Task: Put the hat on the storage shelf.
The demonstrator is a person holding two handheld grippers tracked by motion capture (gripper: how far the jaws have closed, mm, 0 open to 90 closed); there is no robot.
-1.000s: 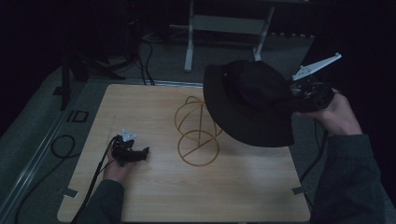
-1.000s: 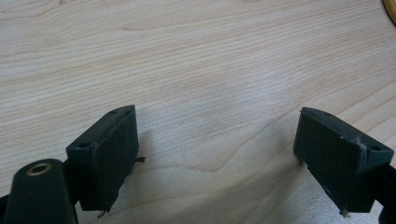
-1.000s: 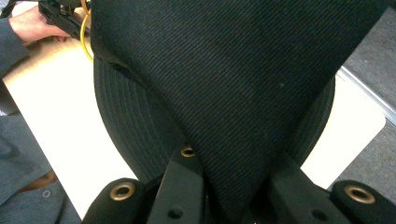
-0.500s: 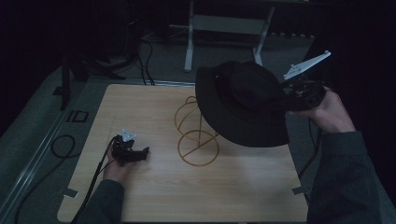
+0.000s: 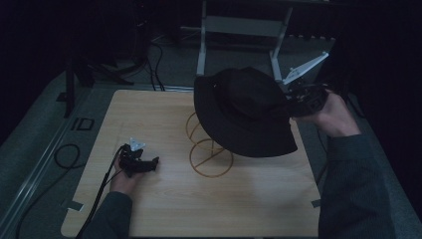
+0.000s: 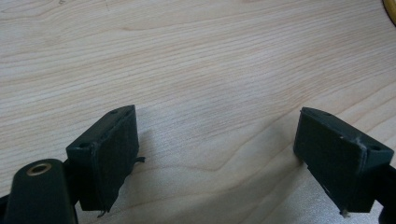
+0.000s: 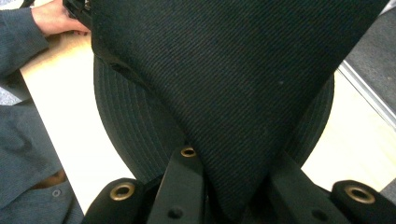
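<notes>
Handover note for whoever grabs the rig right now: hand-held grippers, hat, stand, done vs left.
Right hand-held gripper: shut on the brim of the black hat, holding it in the air, tilted, over the gold wire stand. In the right gripper view the fabric is pinched between the jaws.
Left hand-held gripper: open, holding nothing, low over the wooden table, left of the stand.
Done: hat gripped and lifted above the stand.
Left: hat is not yet seated on the stand; probably lower the crown onto it, then release. Stand is partly hidden by the hat, so check alignment first.
</notes>
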